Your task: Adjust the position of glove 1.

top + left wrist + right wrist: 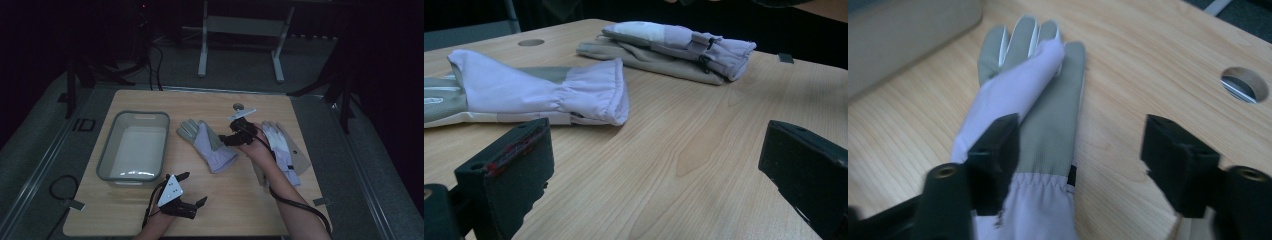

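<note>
At mid-frame, the wide-open, empty right gripper (235, 136) straddles the folded glove (207, 145); closing could snag only one layer.

My left gripper (192, 189) sits low near the front edge of the table (240, 205), jaws spread wide, hand (162, 217) under it. My right gripper (227, 137) is out over the table's middle, jaws also wide apart, my forearm (295, 210) angling back to the front edge.
</note>
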`<act>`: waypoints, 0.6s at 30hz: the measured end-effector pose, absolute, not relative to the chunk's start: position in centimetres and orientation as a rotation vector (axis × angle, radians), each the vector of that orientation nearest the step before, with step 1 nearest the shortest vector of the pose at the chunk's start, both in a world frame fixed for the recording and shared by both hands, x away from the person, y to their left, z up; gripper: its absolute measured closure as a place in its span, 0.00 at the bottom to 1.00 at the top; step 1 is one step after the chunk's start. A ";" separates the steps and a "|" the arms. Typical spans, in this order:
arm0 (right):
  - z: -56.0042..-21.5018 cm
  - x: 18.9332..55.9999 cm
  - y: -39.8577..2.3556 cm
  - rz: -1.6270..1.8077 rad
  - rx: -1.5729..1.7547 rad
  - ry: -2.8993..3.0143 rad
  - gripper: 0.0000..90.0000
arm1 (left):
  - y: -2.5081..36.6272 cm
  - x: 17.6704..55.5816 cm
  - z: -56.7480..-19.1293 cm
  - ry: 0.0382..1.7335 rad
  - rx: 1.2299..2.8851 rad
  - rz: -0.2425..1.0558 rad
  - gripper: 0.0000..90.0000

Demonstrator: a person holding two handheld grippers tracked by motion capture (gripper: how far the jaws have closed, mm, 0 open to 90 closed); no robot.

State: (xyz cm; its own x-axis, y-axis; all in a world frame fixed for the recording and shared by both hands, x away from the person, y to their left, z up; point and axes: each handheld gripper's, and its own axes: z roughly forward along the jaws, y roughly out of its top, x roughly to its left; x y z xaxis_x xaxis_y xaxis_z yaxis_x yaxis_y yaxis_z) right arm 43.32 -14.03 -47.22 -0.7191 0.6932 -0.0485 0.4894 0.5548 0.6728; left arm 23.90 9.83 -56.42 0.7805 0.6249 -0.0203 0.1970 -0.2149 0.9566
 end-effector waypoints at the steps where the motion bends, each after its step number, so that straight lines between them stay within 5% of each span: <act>1: -47.4 43.5 -13.7 0.903 0.961 2.507 0.45 | 9.9 23.9 -56.4 0.640 1.779 0.443 0.01; 18: -51.8 45.7 -9.8 0.718 1.025 2.681 0.54 | 9.8 23.9 -56.4 0.637 1.783 0.431 0.01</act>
State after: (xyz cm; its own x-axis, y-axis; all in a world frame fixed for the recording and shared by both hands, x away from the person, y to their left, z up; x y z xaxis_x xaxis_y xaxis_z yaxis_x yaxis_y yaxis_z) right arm 45.69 -9.79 -51.76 -0.7454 0.6667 0.0019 0.5784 0.6452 0.4991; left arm 23.93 9.76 -56.42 0.7861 0.6174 -0.0281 0.2038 -0.2160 0.9549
